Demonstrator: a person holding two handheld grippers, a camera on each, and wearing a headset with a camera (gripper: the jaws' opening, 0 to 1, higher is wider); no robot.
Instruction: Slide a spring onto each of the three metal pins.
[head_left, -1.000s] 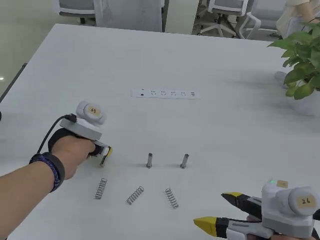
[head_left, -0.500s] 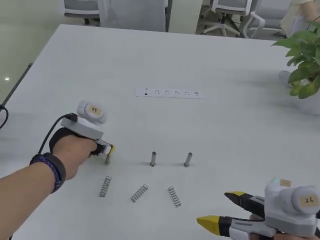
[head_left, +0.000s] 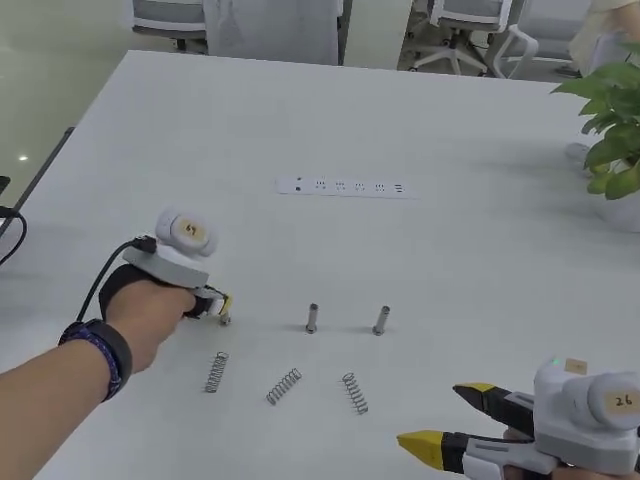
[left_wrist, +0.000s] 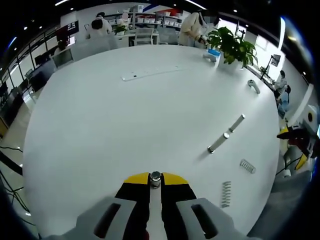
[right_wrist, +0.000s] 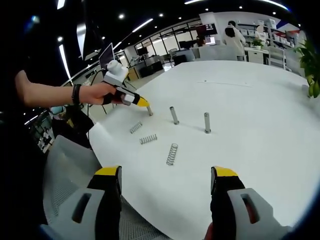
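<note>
Bright, even overhead light, soft faint shadows; head view sharp, gripper views bent at their edges.

An office (open-plan, seemingly): swivel chairs (head_left: 462, 12) are standing beyond the white table (head_left: 300, 120), a potted plant (head_left: 612, 140) sitting at its edge.

The table (head_left: 450, 260) is showing plain white, without any pattern. The left gripper (head_left: 223, 307) is wearing a pale grey body, black jaws and yellow tips; the right gripper (head_left: 430, 415) is carrying the same colours. The gripped pin (left_wrist: 156, 178) is shining silver-grey, and so are the two free pins (head_left: 312, 318) (head_left: 381, 320). The three springs (head_left: 284, 386) are looking grey, with fine coil stripes. The power strip (head_left: 340, 187) is appearing white with small dark marks. The plant (head_left: 615, 130) is showing green leaves. The wristband (head_left: 100, 345) is looking dark blue.
</note>
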